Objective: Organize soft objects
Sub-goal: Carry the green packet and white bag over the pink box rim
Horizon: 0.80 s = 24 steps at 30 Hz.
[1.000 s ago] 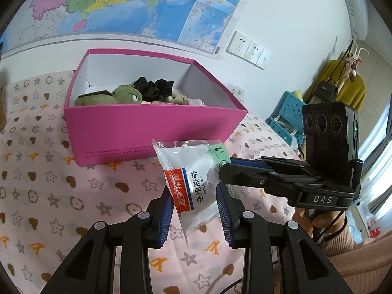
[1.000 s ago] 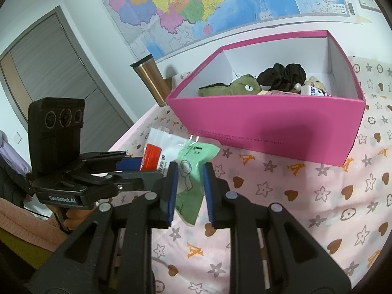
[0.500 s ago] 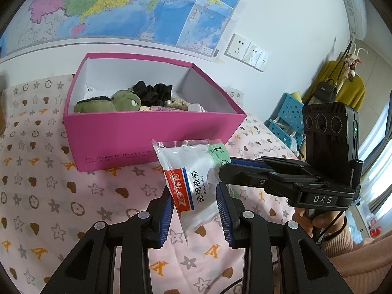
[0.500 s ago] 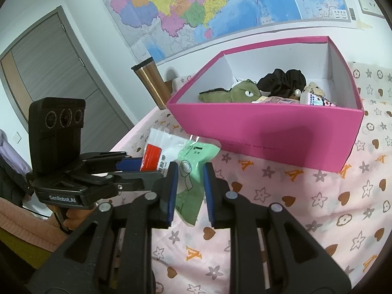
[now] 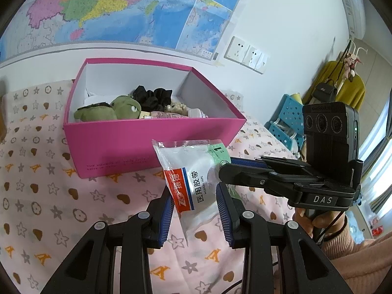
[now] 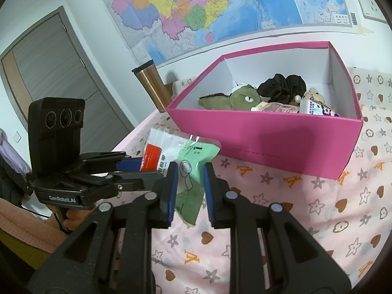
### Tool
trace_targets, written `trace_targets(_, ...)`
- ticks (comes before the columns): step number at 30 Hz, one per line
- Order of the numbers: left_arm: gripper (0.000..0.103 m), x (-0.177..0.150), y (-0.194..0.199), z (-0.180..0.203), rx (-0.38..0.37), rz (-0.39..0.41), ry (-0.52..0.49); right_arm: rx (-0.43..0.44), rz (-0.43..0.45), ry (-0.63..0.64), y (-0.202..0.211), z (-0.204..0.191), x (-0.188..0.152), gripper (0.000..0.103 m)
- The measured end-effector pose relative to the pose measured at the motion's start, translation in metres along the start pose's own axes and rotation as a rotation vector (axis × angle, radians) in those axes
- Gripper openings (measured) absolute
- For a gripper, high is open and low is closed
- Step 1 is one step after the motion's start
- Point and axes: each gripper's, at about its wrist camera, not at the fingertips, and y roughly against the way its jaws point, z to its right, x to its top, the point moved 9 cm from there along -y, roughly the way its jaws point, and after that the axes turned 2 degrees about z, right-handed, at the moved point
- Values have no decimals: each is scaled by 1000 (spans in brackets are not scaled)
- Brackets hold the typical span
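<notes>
Two packets held up above the patterned cloth (image 5: 36, 196), just in front of the pink box (image 5: 137, 142). Left gripper (image 5: 194, 210) clamps a clear tape packet (image 5: 188, 171) with a red band, blue pads pressing its lower half; the packet stands tilted, top toward the box. Right gripper (image 6: 188, 188) is closed narrow on a green packet (image 6: 192, 171), which hangs between its pads. The two packets touch or overlap side by side; in the left view the right gripper (image 5: 245, 169) reaches in from the right, in the right view the left gripper (image 6: 132, 169) comes from the left. Box open, resting on the cloth; inside: green plush (image 6: 232, 99), black scrunchie (image 6: 281, 87), small tan plush (image 6: 314, 95), printed packets (image 6: 316, 107). Copper tumbler (image 6: 152, 85) stands behind the box's left corner. Map (image 6: 208, 7) on the wall.
</notes>
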Motion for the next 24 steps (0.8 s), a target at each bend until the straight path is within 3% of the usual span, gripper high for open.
trace_targets(24, 33, 8, 1, 1, 2, 16, -11, 7, 11, 13, 2, 3, 14, 23)
